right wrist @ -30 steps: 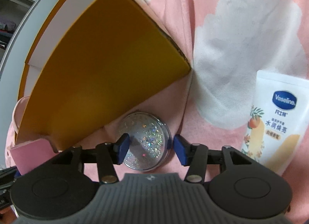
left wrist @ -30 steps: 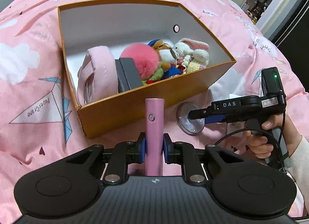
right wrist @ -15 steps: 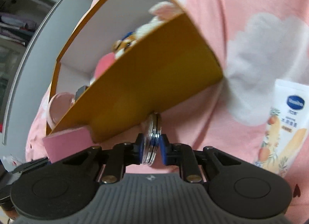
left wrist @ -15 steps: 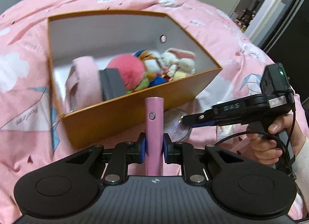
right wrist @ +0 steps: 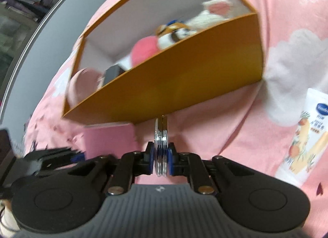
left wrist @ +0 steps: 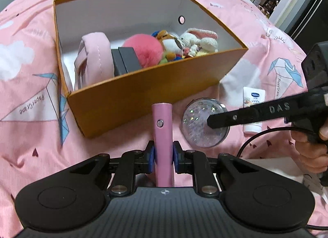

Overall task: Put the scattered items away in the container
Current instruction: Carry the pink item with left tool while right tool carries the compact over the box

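Right wrist view shows my right gripper [right wrist: 162,159] closing edge-on around the glitter disc [right wrist: 161,145]; left gripper [left wrist: 163,157] clamps the pink tube [left wrist: 162,135]; either could slip short of the box [left wrist: 155,86].

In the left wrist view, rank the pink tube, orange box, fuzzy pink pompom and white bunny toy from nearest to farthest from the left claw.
1. Pink tube: clamped in the left claw.
2. Orange box: near wall just beyond the tube.
3. Fuzzy pink pompom: inside, middle.
4. White bunny toy: inside, far right.
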A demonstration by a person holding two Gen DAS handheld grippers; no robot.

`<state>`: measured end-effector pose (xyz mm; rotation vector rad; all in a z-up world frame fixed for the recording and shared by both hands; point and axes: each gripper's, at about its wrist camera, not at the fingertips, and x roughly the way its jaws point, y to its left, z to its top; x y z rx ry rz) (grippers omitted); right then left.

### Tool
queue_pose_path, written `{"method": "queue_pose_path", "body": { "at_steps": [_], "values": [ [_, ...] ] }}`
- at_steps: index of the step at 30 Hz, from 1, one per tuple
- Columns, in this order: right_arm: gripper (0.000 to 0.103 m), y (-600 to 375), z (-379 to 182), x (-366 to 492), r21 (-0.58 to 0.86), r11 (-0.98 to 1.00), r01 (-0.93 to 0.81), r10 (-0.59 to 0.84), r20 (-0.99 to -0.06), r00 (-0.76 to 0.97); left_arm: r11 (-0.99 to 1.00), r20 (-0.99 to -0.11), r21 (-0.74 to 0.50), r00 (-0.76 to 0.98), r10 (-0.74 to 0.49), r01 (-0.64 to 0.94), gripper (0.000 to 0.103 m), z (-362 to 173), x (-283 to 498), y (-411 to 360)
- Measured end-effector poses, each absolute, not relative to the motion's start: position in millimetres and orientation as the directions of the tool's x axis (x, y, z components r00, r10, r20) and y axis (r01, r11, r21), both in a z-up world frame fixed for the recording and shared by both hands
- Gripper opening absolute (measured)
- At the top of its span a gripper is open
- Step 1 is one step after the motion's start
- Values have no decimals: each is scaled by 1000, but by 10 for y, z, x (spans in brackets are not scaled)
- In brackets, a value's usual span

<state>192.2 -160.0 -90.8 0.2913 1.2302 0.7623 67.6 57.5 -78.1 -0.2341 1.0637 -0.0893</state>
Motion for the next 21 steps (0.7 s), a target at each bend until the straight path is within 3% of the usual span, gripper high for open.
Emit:
{"method": "queue_pose_path", "body": {
  "at_steps": [6,21],
  "values": [
    [15,-1122,-802,1690,554,718,-422,648,-753,114,967,-860,-255,460,-222,-9,21,-743,591,505],
    [15,-1267,-837,1540,530,738,-417,625,-771,126,976,-887,-219,416,-199,-1,26,-746,768,512]
  ]
}}
